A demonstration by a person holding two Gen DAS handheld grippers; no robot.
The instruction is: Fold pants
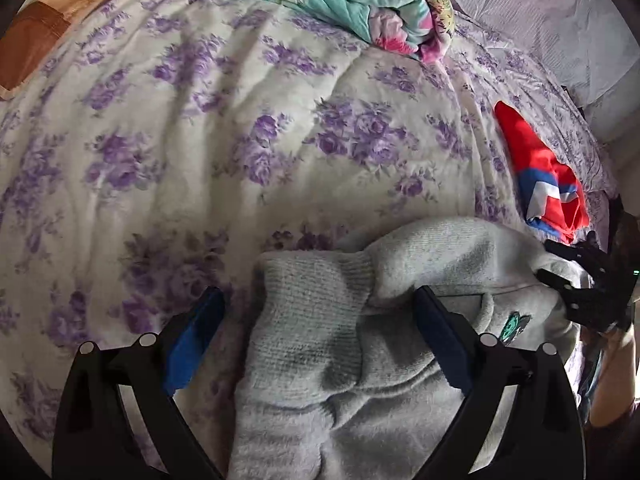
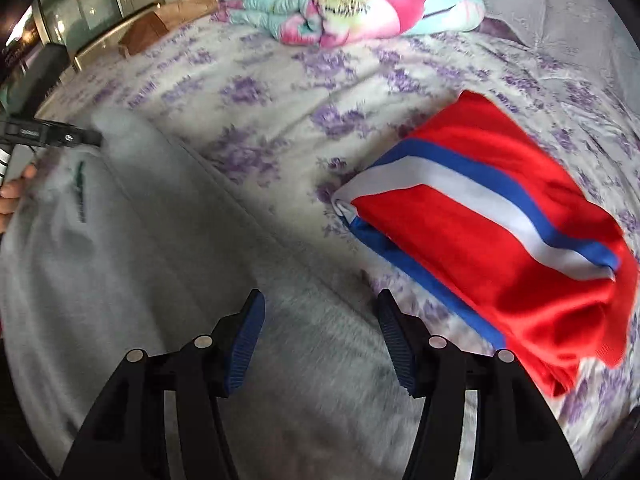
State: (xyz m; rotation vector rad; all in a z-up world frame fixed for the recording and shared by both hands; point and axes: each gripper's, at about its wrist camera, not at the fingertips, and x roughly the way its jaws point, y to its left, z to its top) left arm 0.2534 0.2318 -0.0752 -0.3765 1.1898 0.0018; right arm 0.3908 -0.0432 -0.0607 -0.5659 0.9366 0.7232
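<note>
Both pointed steeply down: the left gripper point(image 1: 316, 320) stood with jaws spread wide, the right gripper point(image 2: 320, 336) likewise parted, pads gripping nothing.

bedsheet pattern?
White bedsheet with purple flowers; clearest in the left wrist view.

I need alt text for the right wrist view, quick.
The right hand-held gripper hovers open, blue pads apart, over blurred grey pants on a purple-flowered bedspread. A folded red garment with blue and white stripes lies to the right, a floral quilt beyond it.
</note>
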